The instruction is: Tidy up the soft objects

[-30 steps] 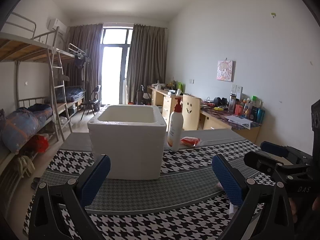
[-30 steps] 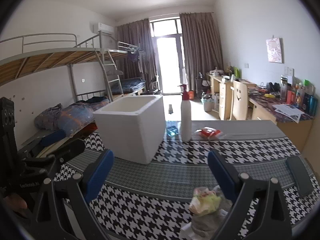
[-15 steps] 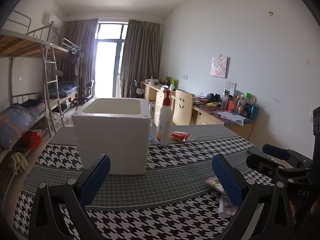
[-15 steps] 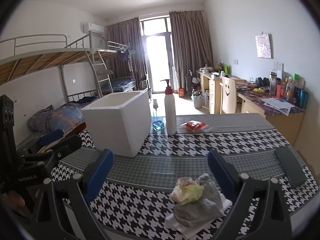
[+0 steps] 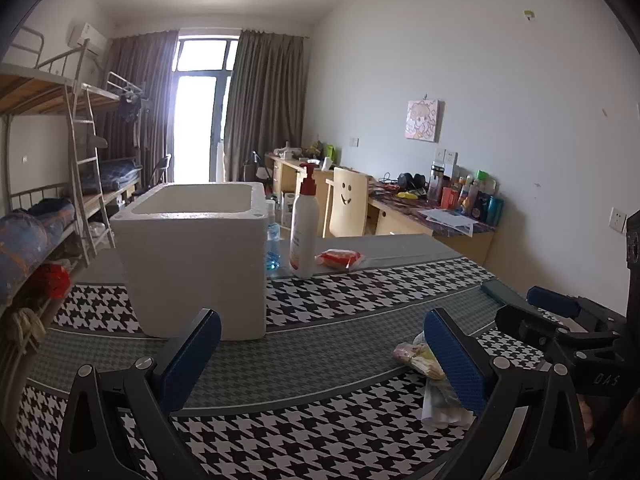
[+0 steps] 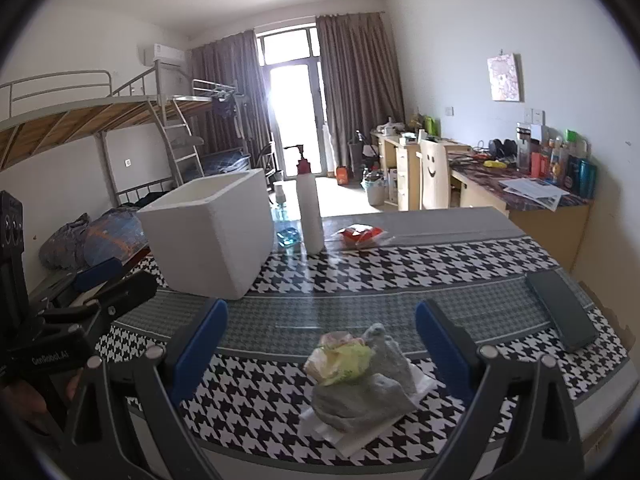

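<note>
Both grippers hover with fingers spread wide, holding nothing.

Right gripper point(image 6: 320, 340) frames the pile of soft cloths point(image 6: 362, 376) near the table's point(image 6: 440, 264) front edge; its long axis runs front-to-back. Left gripper point(image 5: 320, 354) faces the foam box point(image 5: 196, 260) beyond.

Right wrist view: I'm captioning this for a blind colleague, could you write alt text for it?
An open right gripper hovers over a small pile of soft items, grey cloth and a yellow-green piece, on a houndstooth-covered table. Beyond stand a white foam box, a pump bottle and a red packet; the left gripper shows at left.
</note>
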Motion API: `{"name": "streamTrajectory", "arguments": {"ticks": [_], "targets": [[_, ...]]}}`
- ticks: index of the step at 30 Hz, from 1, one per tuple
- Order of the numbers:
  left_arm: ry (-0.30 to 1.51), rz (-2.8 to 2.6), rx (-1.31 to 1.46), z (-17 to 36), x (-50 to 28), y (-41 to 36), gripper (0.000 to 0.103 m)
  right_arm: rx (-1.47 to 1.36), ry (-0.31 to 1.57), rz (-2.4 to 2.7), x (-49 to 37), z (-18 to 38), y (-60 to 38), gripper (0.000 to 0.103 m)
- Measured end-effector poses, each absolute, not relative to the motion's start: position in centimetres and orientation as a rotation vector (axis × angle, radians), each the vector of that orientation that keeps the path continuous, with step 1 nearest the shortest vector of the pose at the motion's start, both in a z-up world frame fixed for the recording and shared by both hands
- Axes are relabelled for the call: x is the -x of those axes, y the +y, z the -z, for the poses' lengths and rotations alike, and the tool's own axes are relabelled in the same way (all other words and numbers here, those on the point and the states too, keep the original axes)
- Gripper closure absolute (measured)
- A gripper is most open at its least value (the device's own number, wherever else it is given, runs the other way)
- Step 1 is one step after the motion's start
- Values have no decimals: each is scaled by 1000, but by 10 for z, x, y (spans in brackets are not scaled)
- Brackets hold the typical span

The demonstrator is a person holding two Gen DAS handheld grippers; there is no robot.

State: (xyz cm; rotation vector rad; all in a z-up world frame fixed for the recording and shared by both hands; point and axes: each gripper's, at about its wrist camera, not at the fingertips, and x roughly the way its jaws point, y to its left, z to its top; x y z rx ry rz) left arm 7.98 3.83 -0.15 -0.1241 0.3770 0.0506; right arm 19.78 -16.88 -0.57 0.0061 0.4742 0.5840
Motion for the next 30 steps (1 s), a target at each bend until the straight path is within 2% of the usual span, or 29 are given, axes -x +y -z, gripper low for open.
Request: {"name": "streamTrajectory", "arguments": {"ticks": [30], "targets": [[482, 55, 127, 30, -112, 3, 1, -14, 555, -498, -203, 38, -208, 6]]}}
